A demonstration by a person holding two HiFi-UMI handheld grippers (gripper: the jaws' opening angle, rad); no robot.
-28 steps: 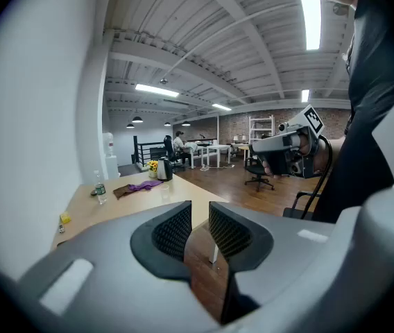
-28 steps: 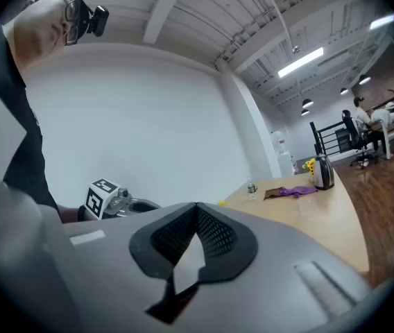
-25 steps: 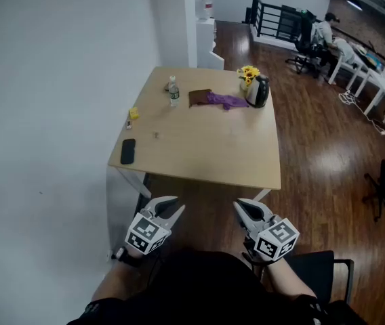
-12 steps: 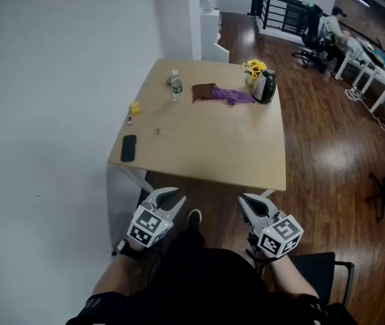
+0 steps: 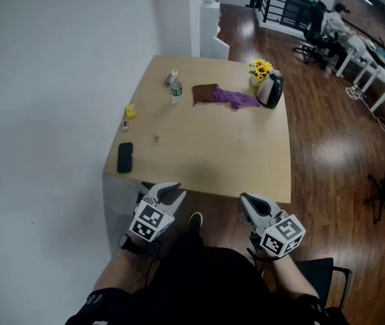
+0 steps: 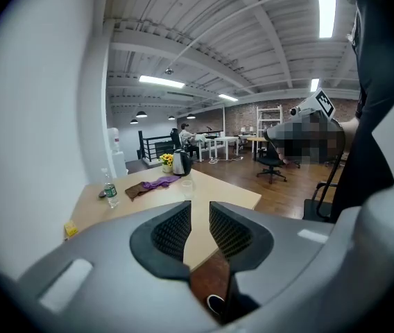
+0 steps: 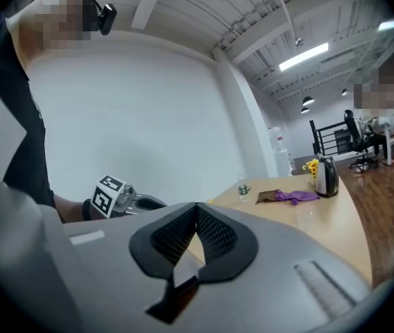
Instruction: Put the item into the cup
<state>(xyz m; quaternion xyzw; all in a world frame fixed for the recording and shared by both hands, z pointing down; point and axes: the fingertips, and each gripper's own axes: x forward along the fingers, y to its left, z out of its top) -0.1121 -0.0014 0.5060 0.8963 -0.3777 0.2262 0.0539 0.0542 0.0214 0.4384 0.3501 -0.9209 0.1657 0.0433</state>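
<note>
A light wooden table (image 5: 206,161) stands in front of me. On it lie a small yellow block (image 5: 131,112) at the left, a tiny object (image 5: 156,139) and a black phone (image 5: 125,157). In the left gripper view a clear cup (image 6: 186,183) stands near the table's middle. Both grippers hang below the table's near edge, off the table. My left gripper (image 5: 172,193) is open with a narrow gap and nothing between its jaws (image 6: 198,207). My right gripper (image 5: 248,202) is shut and empty (image 7: 197,207).
A water bottle (image 5: 174,89), brown cloth (image 5: 205,93), purple cloth (image 5: 236,99), dark kettle (image 5: 271,90) and yellow flowers (image 5: 261,67) sit along the far side. A white wall runs along the left. A black chair (image 5: 331,276) is at my right; office desks with seated people stand far right.
The table has drawn closer in the head view and its near edge now lies just above the grippers. A shoe has come into view between the grippers. Both jaws look unchanged.
</note>
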